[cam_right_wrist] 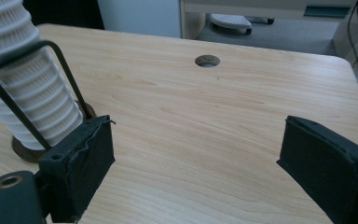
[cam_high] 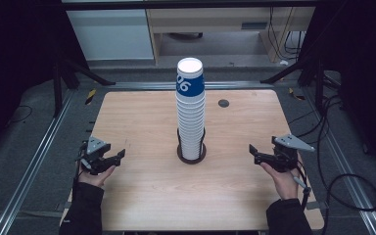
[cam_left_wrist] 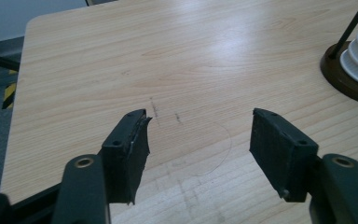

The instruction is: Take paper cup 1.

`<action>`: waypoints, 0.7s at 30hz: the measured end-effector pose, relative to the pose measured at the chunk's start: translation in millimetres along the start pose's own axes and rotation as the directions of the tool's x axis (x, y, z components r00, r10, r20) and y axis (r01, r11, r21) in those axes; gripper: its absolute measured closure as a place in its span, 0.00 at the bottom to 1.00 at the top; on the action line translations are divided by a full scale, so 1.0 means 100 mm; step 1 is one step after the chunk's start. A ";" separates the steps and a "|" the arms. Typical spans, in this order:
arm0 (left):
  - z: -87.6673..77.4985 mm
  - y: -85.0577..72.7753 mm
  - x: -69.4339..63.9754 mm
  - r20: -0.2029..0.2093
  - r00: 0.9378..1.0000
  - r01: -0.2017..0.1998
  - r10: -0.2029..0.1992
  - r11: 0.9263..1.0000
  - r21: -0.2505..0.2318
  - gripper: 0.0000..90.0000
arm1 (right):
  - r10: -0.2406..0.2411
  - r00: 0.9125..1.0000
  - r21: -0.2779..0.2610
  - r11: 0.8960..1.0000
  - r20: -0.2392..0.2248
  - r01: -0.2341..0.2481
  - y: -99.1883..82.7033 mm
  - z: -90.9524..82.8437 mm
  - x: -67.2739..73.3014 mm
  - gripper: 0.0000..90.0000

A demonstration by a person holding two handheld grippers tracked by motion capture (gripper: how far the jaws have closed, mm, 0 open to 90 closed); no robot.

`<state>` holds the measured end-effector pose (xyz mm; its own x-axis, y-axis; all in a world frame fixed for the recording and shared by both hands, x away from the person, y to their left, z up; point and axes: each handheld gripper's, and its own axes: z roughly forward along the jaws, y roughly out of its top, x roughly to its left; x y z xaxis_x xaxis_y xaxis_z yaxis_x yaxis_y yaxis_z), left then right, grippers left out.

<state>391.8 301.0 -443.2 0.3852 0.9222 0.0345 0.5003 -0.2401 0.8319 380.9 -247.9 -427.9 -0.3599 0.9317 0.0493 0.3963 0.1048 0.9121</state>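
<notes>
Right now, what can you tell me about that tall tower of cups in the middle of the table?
The stack of cups is a tall column of nested white, apparently paper cups with ribbed rims. The top one is upside down, its flat base upward, and wears a blue band with white numerals. The stack stands upright in a dark round holder whose thin wire loops rise along its lower sides. It sits mid-table, and neither pair of tongs touches it.

Dark sleeves (cam_high: 85, 208). Left gripper (cam_high: 119, 155) and right gripper (cam_high: 252, 149): black, taped pads, brass-ringed screw holes, grey three-cornered top plates, trailing cables.
</notes>
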 end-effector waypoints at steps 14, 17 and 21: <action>0.01 0.00 -0.03 0.044 0.999 0.019 -0.019 1.000 -0.002 0.28 | -0.014 0.998 -0.038 0.999 -0.069 0.011 0.22 -0.07 0.18 0.07; 0.03 0.00 -0.04 0.048 0.999 0.016 -0.016 1.000 0.005 0.27 | -0.054 0.996 -0.027 0.998 -0.077 0.052 0.29 -0.08 0.23 0.07; 0.03 0.00 -0.04 0.060 0.998 0.011 -0.011 1.000 0.004 0.25 | -0.081 0.989 -0.068 0.995 -0.123 0.073 0.51 -0.11 0.35 0.10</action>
<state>392.2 296.1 -445.0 0.4256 0.9049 -0.0081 0.5075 -0.2313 0.8300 379.4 -214.0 -374.7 -0.4919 0.8703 0.0245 0.3103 0.1490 0.9389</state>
